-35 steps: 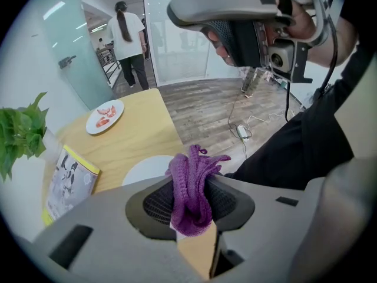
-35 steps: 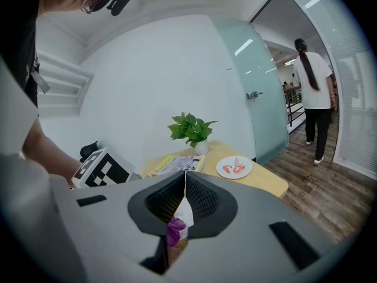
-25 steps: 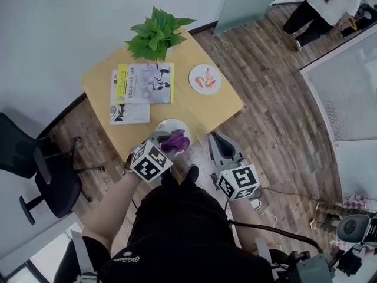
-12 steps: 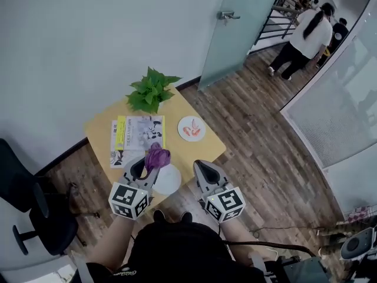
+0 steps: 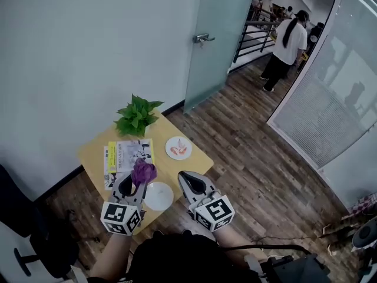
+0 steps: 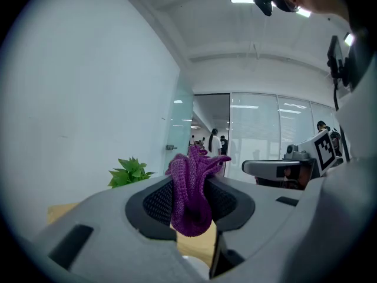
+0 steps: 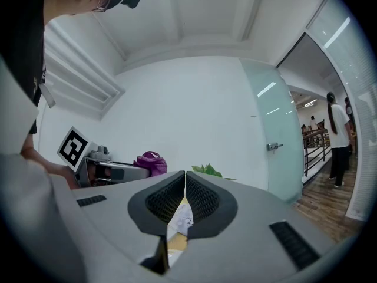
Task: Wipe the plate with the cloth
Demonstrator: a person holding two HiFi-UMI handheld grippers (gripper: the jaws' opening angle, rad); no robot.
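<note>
My left gripper (image 5: 134,180) is shut on a bunched purple knitted cloth (image 5: 142,171), which sticks up between its pads (image 6: 189,193). It hangs in the air over the near part of a small wooden table (image 5: 194,155). A plain white plate (image 5: 159,196) lies at the table's near edge, just right of that gripper and below it. My right gripper (image 5: 187,181) is shut with nothing in it, raised to the right of the plate. In the right gripper view the cloth (image 7: 151,163) shows at left in the other gripper.
On the table lie a white dish with orange pieces (image 5: 178,148), a magazine (image 5: 128,156) and a potted green plant (image 5: 136,116) at the back by the wall. A black chair (image 5: 41,249) stands at left. People stand by a railing (image 5: 285,47) far off.
The head view has pulled up and back, so the table looks smaller and farther. Both grippers have risen away from the plate; the cloth stays in the left one.
</note>
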